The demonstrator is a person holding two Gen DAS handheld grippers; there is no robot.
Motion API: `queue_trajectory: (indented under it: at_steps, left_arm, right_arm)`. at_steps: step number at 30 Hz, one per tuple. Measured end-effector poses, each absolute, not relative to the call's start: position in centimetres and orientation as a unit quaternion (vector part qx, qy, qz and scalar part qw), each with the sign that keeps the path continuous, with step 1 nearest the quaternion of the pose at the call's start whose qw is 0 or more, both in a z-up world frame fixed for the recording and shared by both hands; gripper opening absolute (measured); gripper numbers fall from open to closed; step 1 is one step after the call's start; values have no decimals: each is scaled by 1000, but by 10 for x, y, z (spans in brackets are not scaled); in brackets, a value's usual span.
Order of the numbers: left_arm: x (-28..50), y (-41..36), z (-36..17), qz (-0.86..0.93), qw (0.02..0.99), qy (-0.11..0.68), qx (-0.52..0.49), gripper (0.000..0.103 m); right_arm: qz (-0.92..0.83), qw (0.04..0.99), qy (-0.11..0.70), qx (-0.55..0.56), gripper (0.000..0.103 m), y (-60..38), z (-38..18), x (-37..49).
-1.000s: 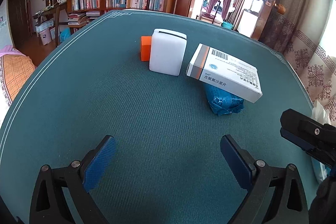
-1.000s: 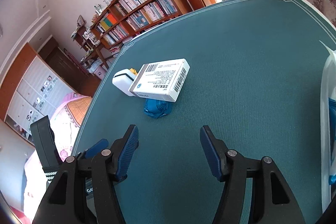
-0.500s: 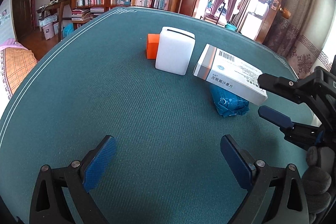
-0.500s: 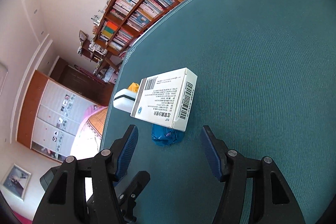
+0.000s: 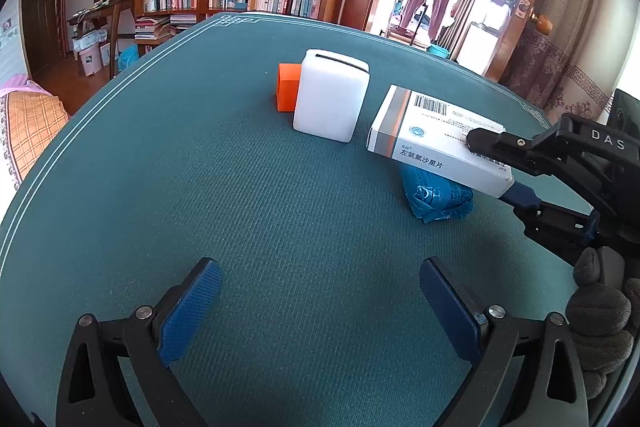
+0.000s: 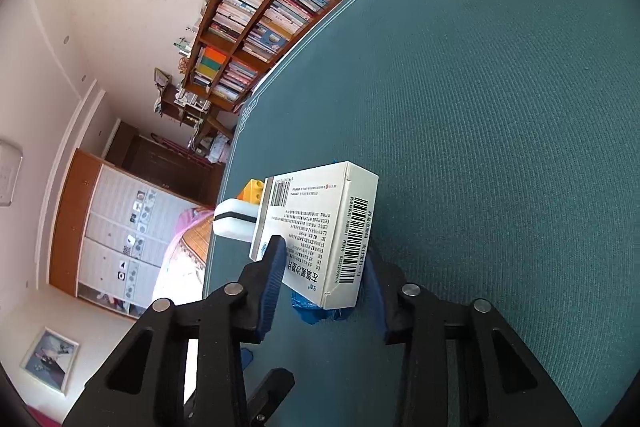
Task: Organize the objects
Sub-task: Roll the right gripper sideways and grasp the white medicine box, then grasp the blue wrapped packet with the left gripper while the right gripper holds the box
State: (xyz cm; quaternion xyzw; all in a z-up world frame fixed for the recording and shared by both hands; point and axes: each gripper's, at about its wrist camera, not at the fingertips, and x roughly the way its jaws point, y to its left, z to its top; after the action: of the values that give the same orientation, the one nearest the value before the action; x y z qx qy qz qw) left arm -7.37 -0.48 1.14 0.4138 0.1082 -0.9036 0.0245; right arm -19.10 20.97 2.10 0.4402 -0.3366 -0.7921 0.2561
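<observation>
Left wrist view, left to right. The left tool point(image 5: 318, 303) hovers over the green counter point(image 5: 160, 187) with its blue pads wide apart and nothing between them. Beyond it, an orange block point(image 5: 287, 91) touches the back left of an upright white container point(image 5: 331, 101). Just right of these, the white medicine box point(image 5: 436, 139) lies tilted, propped on a crumpled blue packet point(image 5: 438, 197). The right tool point(image 5: 490, 165) enters from the right, one finger above and one below the box's near end.

Right wrist view. The right tool point(image 6: 322, 277) is closed narrowly on the medicine box point(image 6: 320, 227), pads against both broad faces; the blue packet point(image 6: 308, 309) shows beneath.
</observation>
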Motion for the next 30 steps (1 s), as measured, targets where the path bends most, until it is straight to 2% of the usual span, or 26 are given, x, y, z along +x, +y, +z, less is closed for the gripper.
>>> queue_trajectory:
  at_steps: [15, 22, 30]
  left_arm:
    - [-79, 1, 14, -903, 34, 99, 417, 102]
    - [-86, 17, 25, -907, 27, 69, 415, 102]
    - [-116, 35, 33, -910, 24, 47, 411, 102]
  right_arm:
    - [-855, 221, -289, 369, 20, 255, 67, -126]
    - [-869, 209, -273, 355, 20, 273, 77, -107]
    - [-901, 196, -166, 348, 20, 271, 73, -71]
